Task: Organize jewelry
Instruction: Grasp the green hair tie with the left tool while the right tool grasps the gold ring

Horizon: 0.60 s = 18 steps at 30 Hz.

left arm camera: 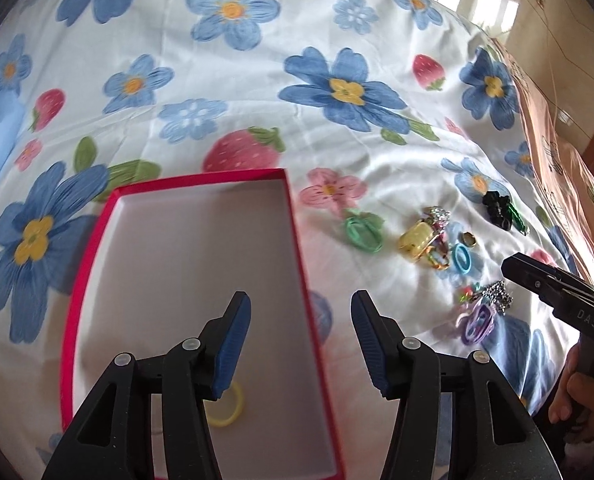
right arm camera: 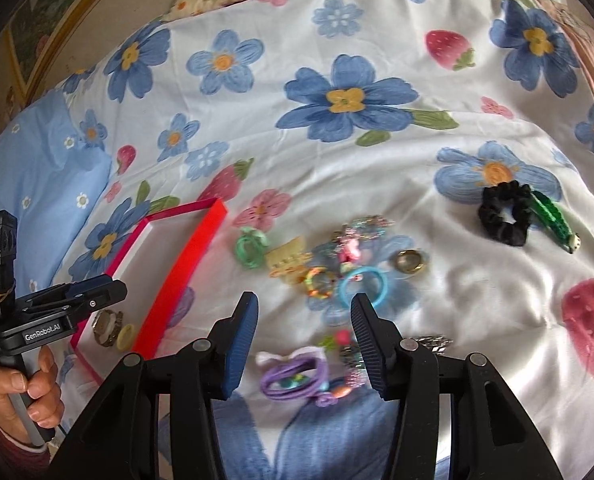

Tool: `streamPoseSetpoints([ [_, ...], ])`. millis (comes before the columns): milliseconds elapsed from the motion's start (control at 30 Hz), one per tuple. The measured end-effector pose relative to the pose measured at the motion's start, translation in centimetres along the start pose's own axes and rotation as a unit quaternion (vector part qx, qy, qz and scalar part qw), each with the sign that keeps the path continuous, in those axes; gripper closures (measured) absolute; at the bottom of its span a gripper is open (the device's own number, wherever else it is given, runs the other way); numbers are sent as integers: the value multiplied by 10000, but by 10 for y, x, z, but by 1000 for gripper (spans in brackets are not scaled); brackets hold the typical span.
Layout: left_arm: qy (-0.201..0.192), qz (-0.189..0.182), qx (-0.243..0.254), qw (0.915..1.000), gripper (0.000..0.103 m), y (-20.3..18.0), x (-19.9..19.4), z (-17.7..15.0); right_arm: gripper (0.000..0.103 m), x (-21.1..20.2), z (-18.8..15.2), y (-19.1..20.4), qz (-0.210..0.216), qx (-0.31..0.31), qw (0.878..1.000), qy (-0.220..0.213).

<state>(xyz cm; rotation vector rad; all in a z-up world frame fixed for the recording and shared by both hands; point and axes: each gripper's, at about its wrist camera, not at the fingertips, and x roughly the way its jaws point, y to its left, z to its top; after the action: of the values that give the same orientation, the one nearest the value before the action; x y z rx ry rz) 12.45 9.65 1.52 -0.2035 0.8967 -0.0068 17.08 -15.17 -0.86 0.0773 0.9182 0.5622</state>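
Observation:
A red-rimmed box [left arm camera: 97, 236] with a white floor lies on the flowered bedsheet; it also shows in the right wrist view [right arm camera: 185, 260]. A yellow ring [left arm camera: 233, 408] lies in it, and the right wrist view shows that ring [right arm camera: 125, 336] beside a watch [right arm camera: 107, 326]. My left gripper [left arm camera: 301, 340] is open and empty above the box's right rim. My right gripper [right arm camera: 303, 340] is open and empty above a purple hair tie cluster [right arm camera: 297, 380]. Loose jewelry lies beyond: a green ring [right arm camera: 249, 249], a yellow clip [right arm camera: 287, 266], a blue hair tie [right arm camera: 363, 286], a gold ring [right arm camera: 409, 261].
A black scrunchie [right arm camera: 505, 218] and a green hair clip [right arm camera: 555, 220] lie at the far right. A beaded chain [right arm camera: 431, 342] lies by the right finger. A blue pillow [right arm camera: 37, 176] is at the left. A cardboard box [left arm camera: 557, 128] stands past the bed's right edge.

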Motion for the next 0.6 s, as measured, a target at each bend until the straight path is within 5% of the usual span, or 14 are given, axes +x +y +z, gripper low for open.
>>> streamPoseSetpoints([
  [600, 398, -69, 618, 9973, 49, -43, 97, 54, 53, 43, 22, -57, -610, 211, 9976, 231],
])
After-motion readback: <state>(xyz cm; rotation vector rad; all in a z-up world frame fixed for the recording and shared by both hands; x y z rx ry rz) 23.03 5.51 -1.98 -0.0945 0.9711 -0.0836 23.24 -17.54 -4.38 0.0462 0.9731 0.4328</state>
